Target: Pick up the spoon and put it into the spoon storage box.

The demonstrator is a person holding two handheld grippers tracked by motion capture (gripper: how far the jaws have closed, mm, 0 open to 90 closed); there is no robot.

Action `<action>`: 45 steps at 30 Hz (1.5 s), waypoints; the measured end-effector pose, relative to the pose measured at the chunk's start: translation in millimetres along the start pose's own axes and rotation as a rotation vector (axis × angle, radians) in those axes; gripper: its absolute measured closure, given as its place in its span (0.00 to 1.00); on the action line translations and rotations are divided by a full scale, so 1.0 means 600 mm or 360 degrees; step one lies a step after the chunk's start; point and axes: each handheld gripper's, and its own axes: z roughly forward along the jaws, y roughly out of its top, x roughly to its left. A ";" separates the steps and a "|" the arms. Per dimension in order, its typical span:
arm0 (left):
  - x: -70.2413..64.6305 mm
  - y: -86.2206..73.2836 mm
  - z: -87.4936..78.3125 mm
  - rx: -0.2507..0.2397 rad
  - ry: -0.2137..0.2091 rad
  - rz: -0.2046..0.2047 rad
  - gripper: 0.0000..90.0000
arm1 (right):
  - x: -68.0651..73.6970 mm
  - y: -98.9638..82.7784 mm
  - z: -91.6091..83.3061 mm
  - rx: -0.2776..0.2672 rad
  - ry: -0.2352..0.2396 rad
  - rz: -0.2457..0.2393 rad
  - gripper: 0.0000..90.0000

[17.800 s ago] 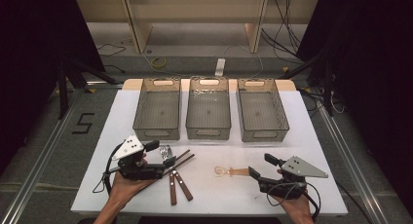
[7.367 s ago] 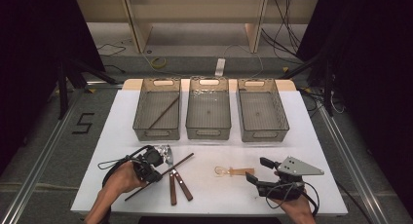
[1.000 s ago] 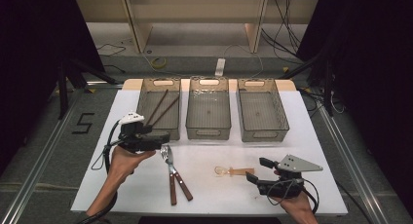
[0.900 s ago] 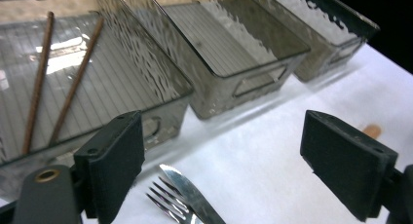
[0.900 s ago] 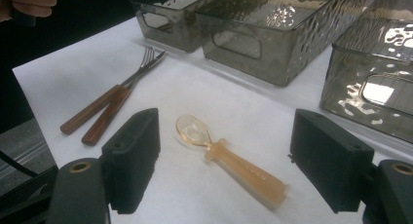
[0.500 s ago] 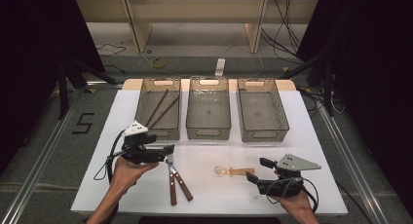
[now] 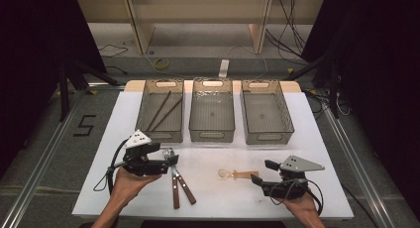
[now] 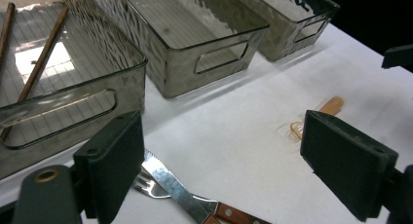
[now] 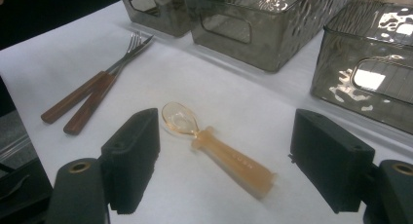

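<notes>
Left gripper (image 7: 171,160): jaws spread, empty, above knife (image 8: 182,195) and fork (image 8: 148,182) lying crossed on the table (image 7: 208,193) before the left bin (image 7: 161,134). Right gripper (image 7: 258,178): spread, beside spoon (image 9: 214,151). Advice: straddle one handle only, close squarely, lift clear of its neighbour
</notes>
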 end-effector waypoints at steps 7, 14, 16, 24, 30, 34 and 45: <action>-0.005 -0.004 -0.004 0.0003 0.0005 0.0007 0.17 | -0.004 0.009 0.014 0.0104 0.0070 -0.0073 0.30; -0.014 -0.009 -0.004 0.0013 -0.0006 0.0029 0.17 | -0.008 0.034 0.043 0.0341 0.0156 -0.0232 0.31; -0.013 -0.011 -0.003 0.0020 -0.0003 0.0027 0.17 | -0.007 0.041 0.053 0.0434 0.0173 -0.0295 0.31; -0.011 -0.016 -0.007 0.0025 0.0005 0.0021 0.17 | -0.010 0.055 0.095 0.0688 0.0174 -0.0431 0.37; -0.011 -0.018 -0.008 0.0026 0.0004 0.0025 0.17 | -0.015 0.058 0.120 0.0783 0.0182 -0.0469 0.44; -0.012 -0.018 -0.009 0.0026 0.0003 0.0028 0.17 | -0.019 0.057 0.131 0.0836 0.0199 -0.0483 0.49; -0.012 -0.020 -0.008 0.0034 0.0003 0.0026 0.17 | -0.018 0.055 0.145 0.0928 0.0218 -0.0513 0.60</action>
